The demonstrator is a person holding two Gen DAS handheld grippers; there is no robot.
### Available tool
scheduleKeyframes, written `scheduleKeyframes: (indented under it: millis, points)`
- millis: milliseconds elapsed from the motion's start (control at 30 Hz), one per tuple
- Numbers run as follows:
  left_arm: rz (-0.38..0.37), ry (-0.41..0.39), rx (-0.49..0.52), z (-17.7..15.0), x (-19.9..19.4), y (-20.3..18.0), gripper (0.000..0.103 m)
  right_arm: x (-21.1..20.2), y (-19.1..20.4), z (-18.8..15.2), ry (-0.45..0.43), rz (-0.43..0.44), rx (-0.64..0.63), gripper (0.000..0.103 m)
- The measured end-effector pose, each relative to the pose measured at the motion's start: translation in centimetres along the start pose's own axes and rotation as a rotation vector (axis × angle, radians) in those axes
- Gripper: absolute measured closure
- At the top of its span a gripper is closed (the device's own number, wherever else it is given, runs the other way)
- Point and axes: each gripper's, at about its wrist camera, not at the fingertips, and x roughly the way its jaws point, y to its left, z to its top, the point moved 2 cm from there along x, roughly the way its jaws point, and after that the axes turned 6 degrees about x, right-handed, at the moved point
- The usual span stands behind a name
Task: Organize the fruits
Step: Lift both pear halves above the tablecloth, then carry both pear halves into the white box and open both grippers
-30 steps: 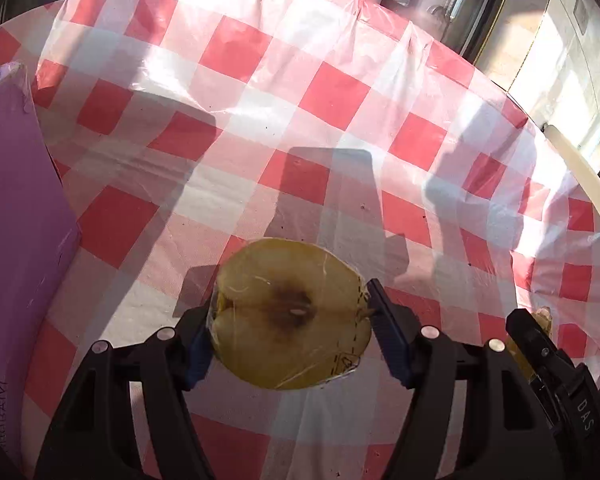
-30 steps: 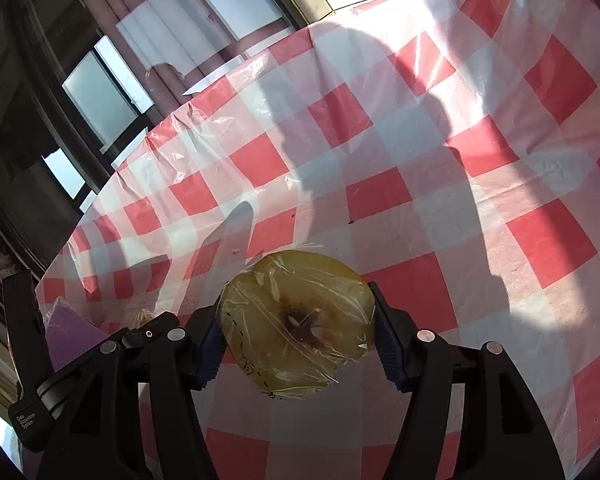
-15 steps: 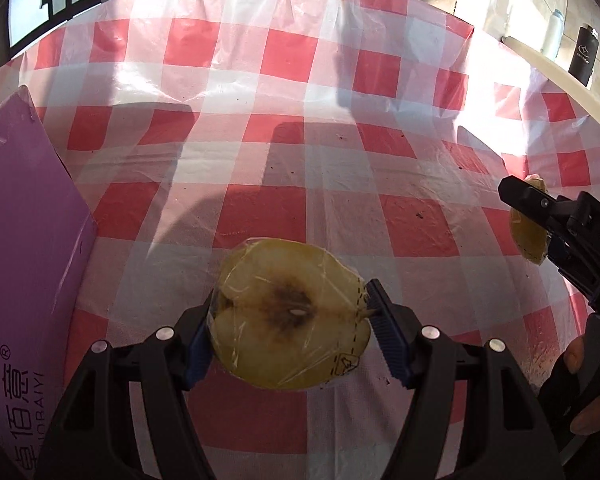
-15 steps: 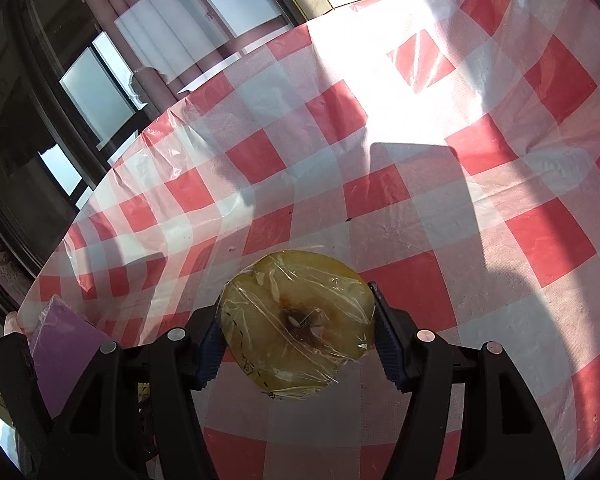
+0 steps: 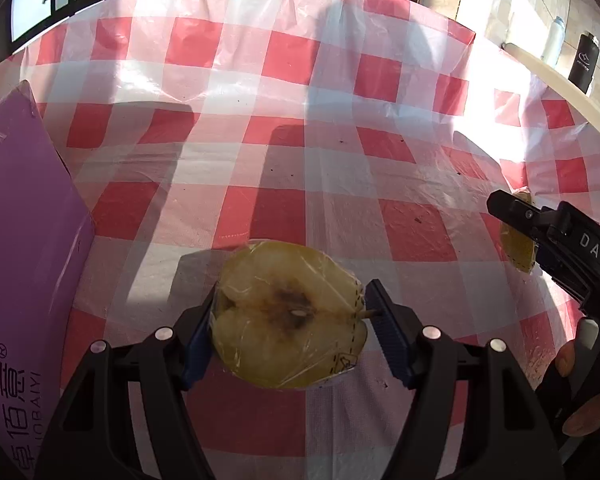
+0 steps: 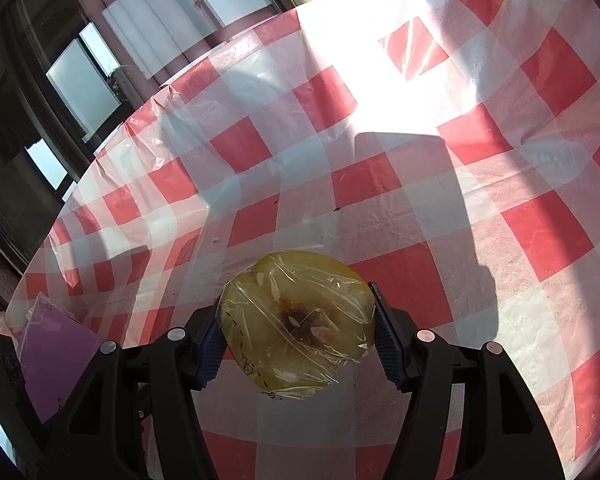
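My left gripper (image 5: pixel 292 330) is shut on a yellow apple half (image 5: pixel 288 316) wrapped in cling film, cut face toward the camera, held above the red-and-white checked tablecloth (image 5: pixel 340 140). My right gripper (image 6: pixel 296 330) is shut on a second wrapped apple half (image 6: pixel 296 320), also held above the cloth. In the left wrist view the right gripper (image 5: pixel 520 236) shows at the right edge with its apple half (image 5: pixel 518 246) seen edge-on.
A purple box (image 5: pixel 20 280) stands at the left edge of the table; it also shows in the right wrist view (image 6: pixel 56 348). A white bottle (image 5: pixel 552 42) and a black bottle (image 5: pixel 584 60) stand on a ledge beyond the table.
The left gripper has swung its view rightward with its apple half, bringing the right gripper into sight at the right. The right gripper has barely moved. Both grips are unchanged.
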Motion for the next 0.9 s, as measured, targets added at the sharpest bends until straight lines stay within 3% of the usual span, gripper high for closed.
scheduleKeyframes:
  millis: [167,300,400,500,633,767,900]
  points:
    - [-0.008,-0.013,-0.027,-0.1,-0.3,0.4,0.034,-0.2,-0.2,-0.1,-0.011,-0.045,0.021,0.041]
    - [0.003,-0.015,-0.021,-1.6,-2.6,1.3,0.034,-3.1,-1.0,-2.2,-0.056,-0.042,0.143,0.041]
    - [-0.071,-0.104,-0.019,-3.1,-8.8,2.7,0.034,-5.9,0.5,-5.2,-0.075,0.053,0.18,0.041]
    - [-0.114,-0.255,-0.035,-3.1,-16.8,4.9,0.034,-7.6,4.5,-6.6,-0.067,0.153,0.137,0.041]
    - [-0.068,-0.369,-0.069,-2.7,-24.1,9.2,0.033,-9.0,13.6,-7.4,-0.03,0.263,-0.051,0.041]
    - [0.029,-0.291,-0.153,-3.1,-25.1,16.4,0.034,-9.8,23.1,-9.6,0.034,0.338,-0.29,0.041]
    - [0.136,-0.086,-0.218,-4.3,-22.0,23.6,0.034,-7.1,31.1,-13.8,0.183,0.256,-0.57,0.041]
